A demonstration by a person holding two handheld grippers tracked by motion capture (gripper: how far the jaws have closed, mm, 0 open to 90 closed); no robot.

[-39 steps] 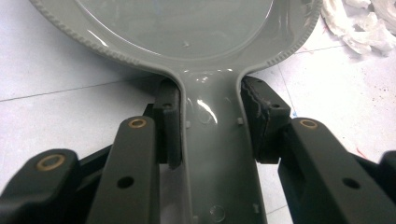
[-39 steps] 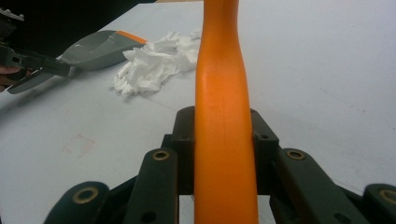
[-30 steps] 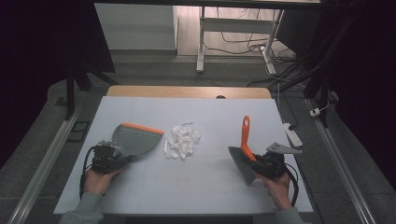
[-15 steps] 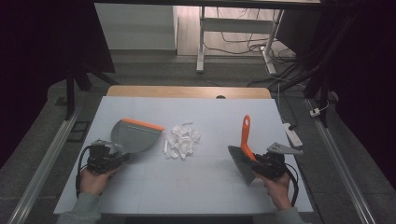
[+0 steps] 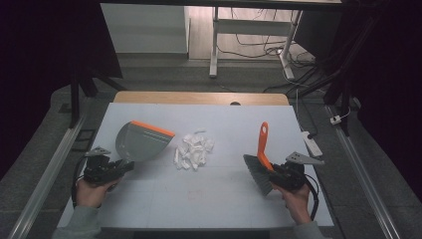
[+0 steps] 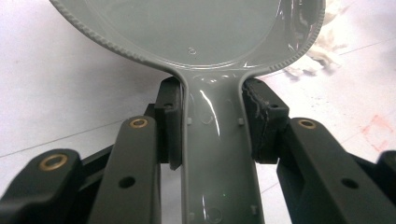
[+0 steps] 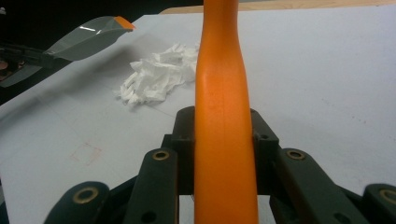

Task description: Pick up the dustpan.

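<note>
Tools in hand, sweep not yet begun.

I've got the left claw point(image 5: 115, 168) pinching the handle of the grey plastic dustpan with the orange lip point(image 5: 141, 142), lifted at the left of the pale worktop point(image 5: 209, 204), and the right claw point(image 5: 276, 174) clamped on the orange-handled hand brush with dark bristles point(image 5: 261, 160) at the right. The heap of crumpled white paper scraps point(image 5: 193, 151) lies between them, just right of the pan's lip, all unswept.

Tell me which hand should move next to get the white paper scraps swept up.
Probably the right: the right gripper already clamps the orange-handled brush, apart from the crumpled white paper scraps. The left gripper holds the grey orange-lipped dustpan right beside them.
</note>
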